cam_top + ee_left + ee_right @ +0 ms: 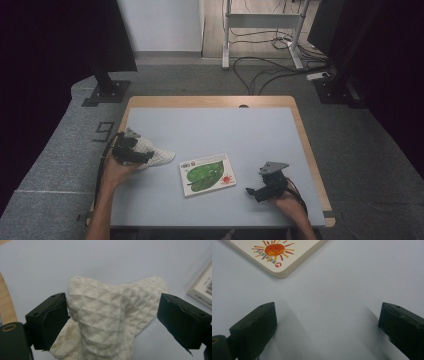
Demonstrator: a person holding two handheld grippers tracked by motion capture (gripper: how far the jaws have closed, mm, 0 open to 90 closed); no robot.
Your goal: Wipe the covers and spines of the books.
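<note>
White waffle-weave cloth is being straddled by the wide-spread left tool, ungripped; closure is judged next; the right tool is being held wide, empty, near the book.

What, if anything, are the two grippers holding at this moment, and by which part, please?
Nothing is held. The left gripper stands open around the white waffle-textured cloth, one jaw touching its edge; the right gripper is open over bare table.

My left tongs and right tongs are black and blocky, trailing black cables; the right carries a grey three-cornered plate.
</note>
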